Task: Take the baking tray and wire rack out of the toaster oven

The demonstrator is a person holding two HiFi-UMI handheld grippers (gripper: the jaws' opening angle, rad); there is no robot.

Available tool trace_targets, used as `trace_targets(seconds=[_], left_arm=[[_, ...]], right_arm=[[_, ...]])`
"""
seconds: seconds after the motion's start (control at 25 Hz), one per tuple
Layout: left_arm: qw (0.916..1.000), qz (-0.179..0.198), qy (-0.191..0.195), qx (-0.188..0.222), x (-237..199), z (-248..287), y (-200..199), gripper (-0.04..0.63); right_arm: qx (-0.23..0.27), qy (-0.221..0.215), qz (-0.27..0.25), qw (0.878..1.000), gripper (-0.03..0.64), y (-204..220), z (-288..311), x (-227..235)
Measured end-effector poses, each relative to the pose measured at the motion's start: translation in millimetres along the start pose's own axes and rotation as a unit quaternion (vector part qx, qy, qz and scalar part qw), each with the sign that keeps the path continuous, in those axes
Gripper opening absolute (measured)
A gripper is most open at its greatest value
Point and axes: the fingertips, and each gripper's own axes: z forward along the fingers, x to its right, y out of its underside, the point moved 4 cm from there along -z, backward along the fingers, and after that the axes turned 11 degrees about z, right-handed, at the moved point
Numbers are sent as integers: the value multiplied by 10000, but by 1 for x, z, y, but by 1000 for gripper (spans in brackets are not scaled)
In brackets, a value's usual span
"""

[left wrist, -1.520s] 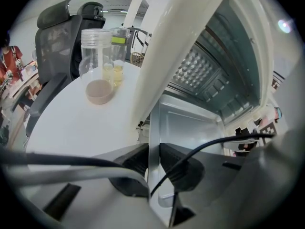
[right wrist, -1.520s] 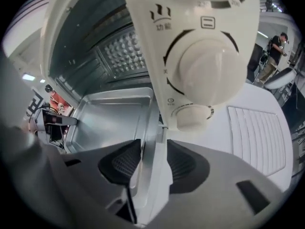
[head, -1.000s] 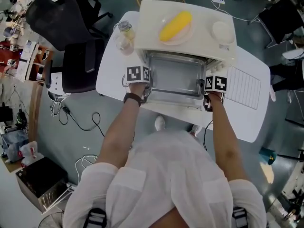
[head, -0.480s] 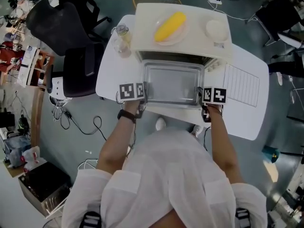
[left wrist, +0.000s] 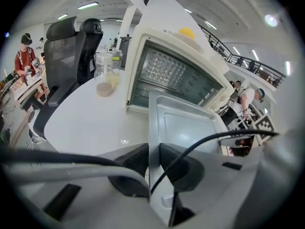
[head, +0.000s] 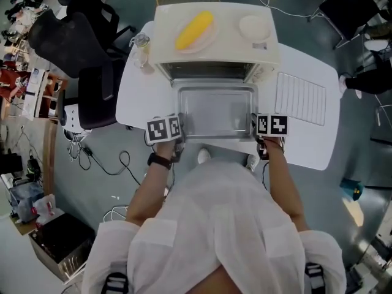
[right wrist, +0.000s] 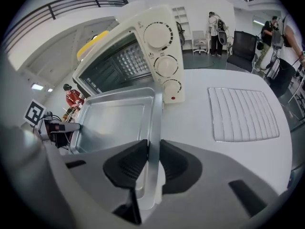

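1. The left gripper point(head: 181, 128) clamps the tray's point(head: 215, 111) left rim.
2. The right gripper point(head: 253, 125) clamps its right rim.
3. The tray is at frame centre, just below the oven point(head: 214, 45); the rack point(head: 300, 98) lies on the table point(head: 139, 97), right of centre.

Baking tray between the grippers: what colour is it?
Bare silver-grey metal, no pattern; the baking tray shows best in the head view.

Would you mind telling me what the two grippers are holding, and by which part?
Both hold the baking tray: the left gripper clamps its left rim, the right gripper its right rim.
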Motion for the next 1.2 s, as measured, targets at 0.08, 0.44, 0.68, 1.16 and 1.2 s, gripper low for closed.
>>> trace_targets(seconds=[0.08,0.44,0.68,1.16,1.2], left_arm=[[10000,-18,18,-51,17,2,7,63],[9990,119,348,-246,139,36,22,63],[9968,246,712,-264,235,77,9,63],[9934,530,879,-520,348,169,-18,63],[9931,539,883,-552,355,176,-20,63]], right_arm=[[-35,37,-19,10000,83,5,-9,16],[-203,231,321,9990,84,24,-55,136],[-112,463,517,9975,84,13,-92,233],[-51,612,715,9956,84,-13,-103,371],[-41,629,719,9954,84,-16,-104,380]])
